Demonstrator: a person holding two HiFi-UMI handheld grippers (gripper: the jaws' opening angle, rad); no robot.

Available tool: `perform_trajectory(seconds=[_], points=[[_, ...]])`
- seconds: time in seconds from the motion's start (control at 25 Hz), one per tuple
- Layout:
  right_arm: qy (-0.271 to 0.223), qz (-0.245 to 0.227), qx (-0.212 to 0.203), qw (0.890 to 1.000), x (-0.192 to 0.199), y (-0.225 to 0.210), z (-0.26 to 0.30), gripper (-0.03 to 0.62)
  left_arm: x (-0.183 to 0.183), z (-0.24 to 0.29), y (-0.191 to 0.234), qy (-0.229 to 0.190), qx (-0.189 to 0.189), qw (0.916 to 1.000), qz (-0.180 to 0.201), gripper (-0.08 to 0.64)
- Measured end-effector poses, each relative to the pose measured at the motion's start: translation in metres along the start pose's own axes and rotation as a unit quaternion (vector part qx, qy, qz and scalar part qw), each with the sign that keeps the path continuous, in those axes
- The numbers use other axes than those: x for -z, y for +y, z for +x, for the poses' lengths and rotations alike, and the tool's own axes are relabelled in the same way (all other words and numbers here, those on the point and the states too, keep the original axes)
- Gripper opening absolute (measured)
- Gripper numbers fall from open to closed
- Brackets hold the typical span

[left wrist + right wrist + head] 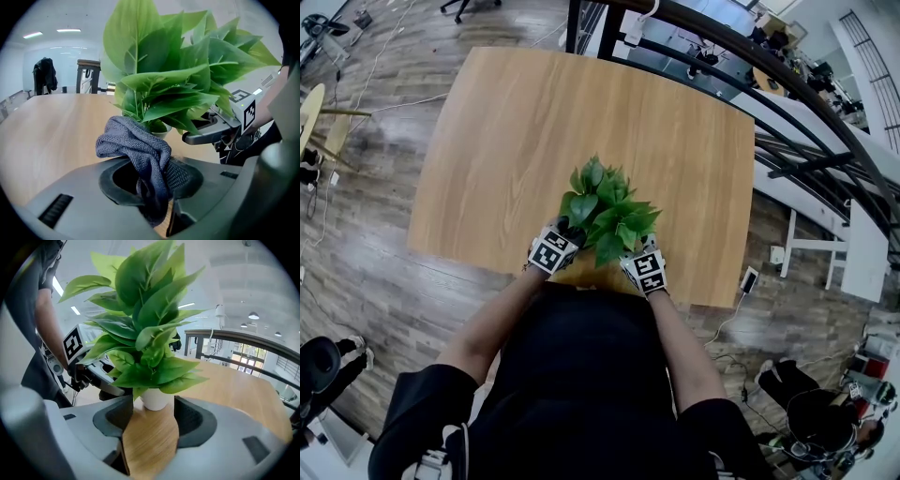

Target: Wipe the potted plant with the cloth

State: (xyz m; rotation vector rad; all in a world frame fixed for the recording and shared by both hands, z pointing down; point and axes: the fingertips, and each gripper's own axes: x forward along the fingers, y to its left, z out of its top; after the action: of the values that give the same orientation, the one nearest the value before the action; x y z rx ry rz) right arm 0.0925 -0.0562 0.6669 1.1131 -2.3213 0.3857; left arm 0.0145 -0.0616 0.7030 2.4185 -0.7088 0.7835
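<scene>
A leafy green potted plant (605, 211) stands near the front edge of the wooden table (516, 141). My left gripper (554, 249) is at its left side, shut on a crumpled grey cloth (139, 151) that bulges out of the jaws close to the lower leaves (173, 79). My right gripper (645, 269) is at the plant's right. In the right gripper view the right gripper (152, 420) is open, and the small white pot (156, 398) sits just in front of the gap between its tips. Leaves hide the pot in the head view.
The table's front edge (581, 286) runs right under both grippers, against the person's body. A dark metal railing (787, 84) runs behind the table at the right. A wooden floor (366, 272) surrounds the table, and a white bench (825, 230) stands at the right.
</scene>
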Motion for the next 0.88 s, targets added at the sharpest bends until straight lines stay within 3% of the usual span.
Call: perform_trajectory(seconds=[0.24,0.56,0.68,0.88], points=[[0.006,-0.046,-0.011,0.999,-0.013,-0.002,0.009,0.259,-0.002,0.001,0.002,0.001,0.003,0.9999,0.011,0.141],[-0.001,-0.025,-0.019,1.0,-0.02,0.008,0.018,0.259,-0.004,0.005,-0.016,-0.001,0.019,0.9998,0.009,0.141],[-0.005,-0.029,-0.018,0.999,-0.023,0.01,0.018,0.259,-0.006,0.008,-0.029,-0.008,0.032,0.9994,-0.007,0.141],[0.002,-0.036,-0.028,0.999,-0.019,0.017,0.021,0.259,0.0,0.006,-0.033,-0.002,0.039,0.9992,-0.002,0.141]])
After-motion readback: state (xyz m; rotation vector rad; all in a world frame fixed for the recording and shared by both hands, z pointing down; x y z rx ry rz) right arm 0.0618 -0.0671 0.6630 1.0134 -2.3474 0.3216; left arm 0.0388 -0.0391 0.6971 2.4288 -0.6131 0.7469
